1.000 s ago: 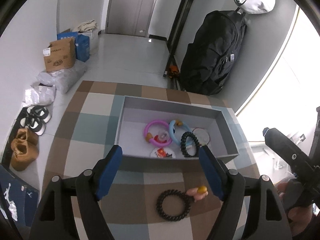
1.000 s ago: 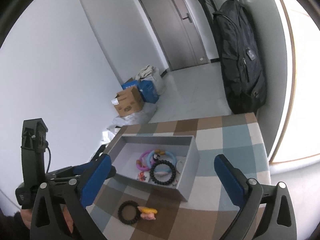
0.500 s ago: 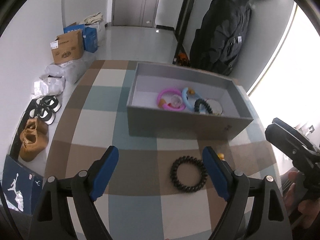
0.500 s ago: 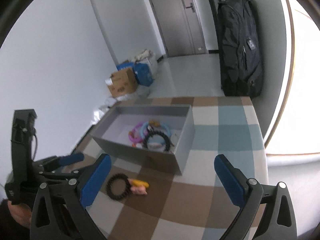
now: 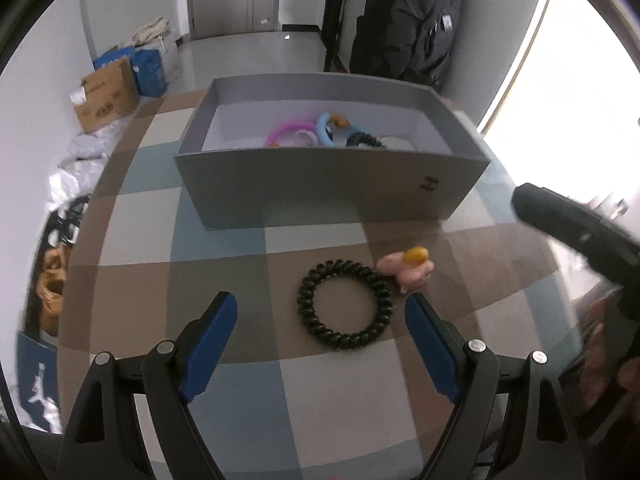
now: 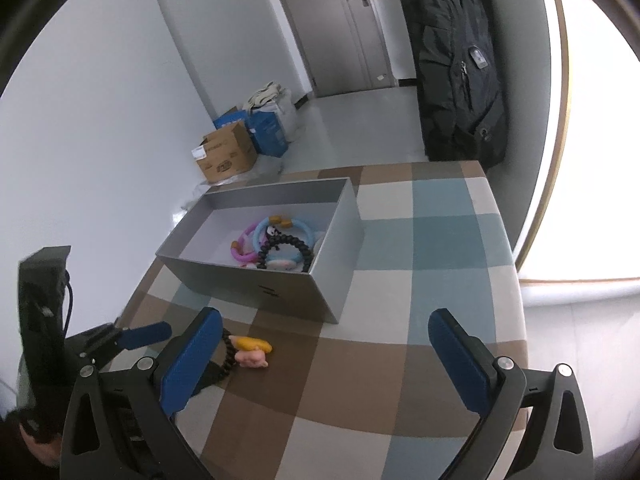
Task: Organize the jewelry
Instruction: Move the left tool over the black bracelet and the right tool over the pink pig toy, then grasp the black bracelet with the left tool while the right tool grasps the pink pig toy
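Note:
A black coil hair tie (image 5: 345, 305) with a pink and yellow charm (image 5: 409, 267) lies on the checked tablecloth in front of the grey box (image 5: 320, 192). My left gripper (image 5: 320, 312) is open, low over the cloth, its fingers on either side of the tie. The box holds pink, blue and black rings (image 5: 316, 134). In the right wrist view the charm (image 6: 252, 352) lies left of centre, the tie (image 6: 228, 356) partly hidden behind a finger. My right gripper (image 6: 324, 340) is open and empty, to the right of the tie.
The checked table (image 6: 420, 272) ends at the right near a bright window. A black backpack (image 6: 460, 64) hangs at the back. Cardboard and blue boxes (image 6: 240, 144) sit on the floor; shoes (image 5: 54, 276) lie to the left below the table.
My left gripper has dropped lower and moved in, so the hair tie now lies between its fingers. The right gripper has also come lower and nearer the table.

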`<state>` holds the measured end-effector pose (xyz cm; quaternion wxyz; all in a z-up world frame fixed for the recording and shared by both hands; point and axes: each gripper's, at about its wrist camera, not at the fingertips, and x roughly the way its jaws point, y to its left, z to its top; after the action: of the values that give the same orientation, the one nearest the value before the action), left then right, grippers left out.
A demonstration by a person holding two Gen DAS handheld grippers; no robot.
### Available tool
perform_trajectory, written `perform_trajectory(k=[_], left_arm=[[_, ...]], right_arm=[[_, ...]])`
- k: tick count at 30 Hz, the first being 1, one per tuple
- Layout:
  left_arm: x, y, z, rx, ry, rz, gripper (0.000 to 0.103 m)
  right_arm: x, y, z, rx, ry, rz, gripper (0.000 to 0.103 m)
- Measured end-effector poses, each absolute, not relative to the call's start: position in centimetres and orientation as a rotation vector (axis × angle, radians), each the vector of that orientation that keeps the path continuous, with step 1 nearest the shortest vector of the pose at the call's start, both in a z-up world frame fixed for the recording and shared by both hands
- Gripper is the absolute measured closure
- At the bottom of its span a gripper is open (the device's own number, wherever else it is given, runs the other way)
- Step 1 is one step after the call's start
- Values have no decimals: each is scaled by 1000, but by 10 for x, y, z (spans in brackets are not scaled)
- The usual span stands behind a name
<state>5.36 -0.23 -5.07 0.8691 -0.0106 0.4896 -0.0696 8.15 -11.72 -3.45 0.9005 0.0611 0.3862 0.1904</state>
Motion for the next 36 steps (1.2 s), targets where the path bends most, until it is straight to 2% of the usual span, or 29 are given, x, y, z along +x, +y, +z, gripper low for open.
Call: perform_trajectory(k=[12, 14, 15, 16, 18, 22, 30, 36], left_arm=[[56, -10, -59, 58, 1029, -147, 20], [57, -11, -59, 56, 1033, -150, 23], [56, -12, -58, 59, 1031, -157, 31], [56, -13, -56, 63, 1028, -173, 45], [55, -14, -54, 69, 1030, -188, 59], [56, -10, -54, 45, 1045, -206, 63], [60, 15, -49, -169, 1093, -243, 64], [54, 25, -25, -240, 1006, -259, 64]], right_arm=[[83, -112, -37, 90, 815, 399, 0], [84, -113, -38, 97, 824, 394, 0], [85, -114, -39, 98, 827, 392, 0], [85, -114, -40, 100, 831, 390, 0], [85, -115, -41, 99, 837, 384, 0], [86, -114, -44, 91, 848, 378, 0], [85, -109, -46, 64, 853, 364, 0], [85, -106, -49, 46, 862, 353, 0]])
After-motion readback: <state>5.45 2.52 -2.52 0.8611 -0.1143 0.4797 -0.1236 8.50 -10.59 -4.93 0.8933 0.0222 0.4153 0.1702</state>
